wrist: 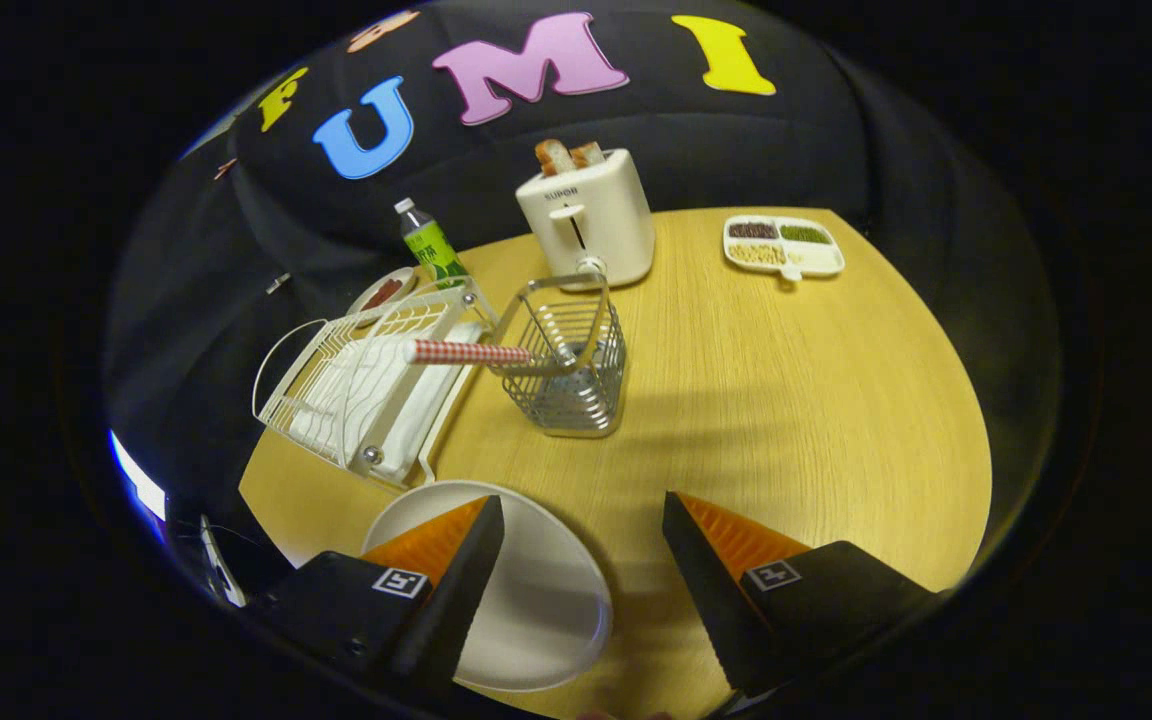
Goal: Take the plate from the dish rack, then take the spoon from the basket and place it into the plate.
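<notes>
I saw the red-checked-handled spoon (471, 352) leaning leftward from the wire basket (568, 375), its handle nearly level; my gripper (584, 560) hung released over the white round plate (536, 600).

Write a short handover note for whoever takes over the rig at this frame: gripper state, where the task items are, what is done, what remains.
Hand-held gripper: open, holding nothing, fingers spread above the table.
Plate: already out of the dish rack, lying flat on the table just under the left finger.
Spoon: in the wire basket beyond the fingers, its red-checked handle sticking out toward the rack.
Done: plate taken out.
Left: grasp the spoon, lift it clear, lay it in the plate.
</notes>
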{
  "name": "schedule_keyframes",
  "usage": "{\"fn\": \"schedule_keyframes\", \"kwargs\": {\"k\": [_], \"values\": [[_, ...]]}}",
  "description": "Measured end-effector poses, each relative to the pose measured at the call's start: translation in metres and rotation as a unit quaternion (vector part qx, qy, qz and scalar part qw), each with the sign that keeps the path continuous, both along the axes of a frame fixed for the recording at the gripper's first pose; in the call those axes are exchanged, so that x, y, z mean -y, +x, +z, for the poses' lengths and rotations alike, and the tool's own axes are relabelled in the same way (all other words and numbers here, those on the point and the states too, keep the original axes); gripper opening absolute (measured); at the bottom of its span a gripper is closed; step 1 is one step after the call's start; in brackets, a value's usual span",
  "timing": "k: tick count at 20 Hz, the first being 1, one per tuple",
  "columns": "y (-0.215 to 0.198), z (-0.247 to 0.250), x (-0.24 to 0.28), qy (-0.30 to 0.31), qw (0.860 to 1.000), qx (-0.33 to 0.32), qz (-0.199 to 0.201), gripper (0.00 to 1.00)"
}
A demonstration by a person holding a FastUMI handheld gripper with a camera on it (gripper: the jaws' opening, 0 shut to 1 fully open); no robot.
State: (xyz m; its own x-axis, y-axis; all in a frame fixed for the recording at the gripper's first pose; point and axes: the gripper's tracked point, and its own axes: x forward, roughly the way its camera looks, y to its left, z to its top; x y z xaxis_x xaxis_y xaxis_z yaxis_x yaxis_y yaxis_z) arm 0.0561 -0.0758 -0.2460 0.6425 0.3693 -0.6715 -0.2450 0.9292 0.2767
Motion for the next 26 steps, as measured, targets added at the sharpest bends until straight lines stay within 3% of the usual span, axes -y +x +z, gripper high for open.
{"fn": "schedule_keyframes", "kwargs": {"k": [6, 15, 24, 25, 26], "values": [[0.029, 0.053, -0.028, -0.014, 0.991, 0.127, 0.048, 0.98], [0.067, 0.060, -0.077, -0.038, 0.972, 0.194, 0.126, 0.99], [0.098, 0.017, -0.088, -0.082, 0.969, 0.204, 0.116, 0.97], [0.103, 0.016, -0.087, -0.082, 0.970, 0.203, 0.110, 0.94], [0.106, 0.016, -0.087, -0.078, 0.970, 0.203, 0.107, 0.84]]}}
